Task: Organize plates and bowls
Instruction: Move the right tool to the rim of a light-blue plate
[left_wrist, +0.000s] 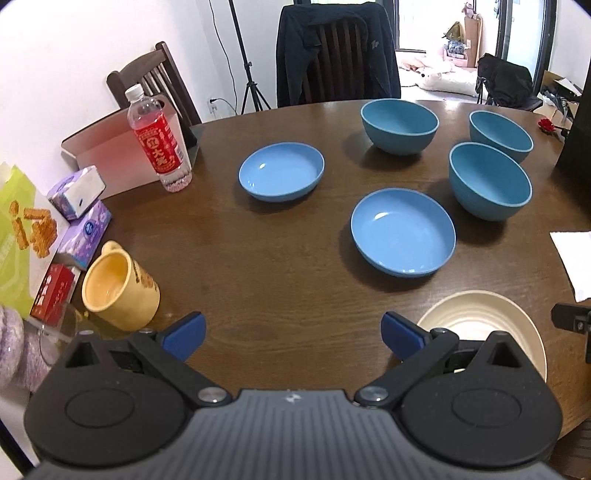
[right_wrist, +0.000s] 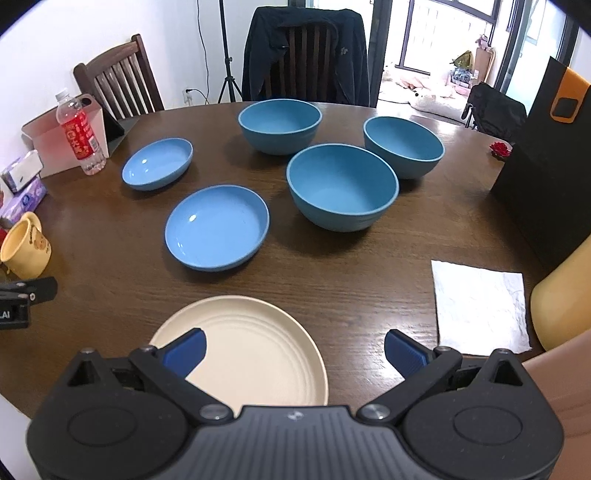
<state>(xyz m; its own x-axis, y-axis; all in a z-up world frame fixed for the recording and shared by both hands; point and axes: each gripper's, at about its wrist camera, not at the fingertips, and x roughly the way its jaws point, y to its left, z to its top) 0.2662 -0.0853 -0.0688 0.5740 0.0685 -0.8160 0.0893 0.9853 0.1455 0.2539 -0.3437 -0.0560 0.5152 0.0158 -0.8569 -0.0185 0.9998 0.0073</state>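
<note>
Left hand-held gripper (left_wrist: 293, 334) and right hand-held gripper (right_wrist: 294, 350) both wide apart, empty

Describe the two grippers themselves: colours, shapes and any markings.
Both look alike. The left gripper and right gripper each have a grey ribbed body with a small pale logo, two round black housings, black linkage arms on silver pivot bolts, and blue ridged fingers. No cables, sleeves or hands show.

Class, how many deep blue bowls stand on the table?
3: far bowl by the draped chair, right bowl near the rose, near bowl beside the shallow dishes. None seems hidden.
</note>
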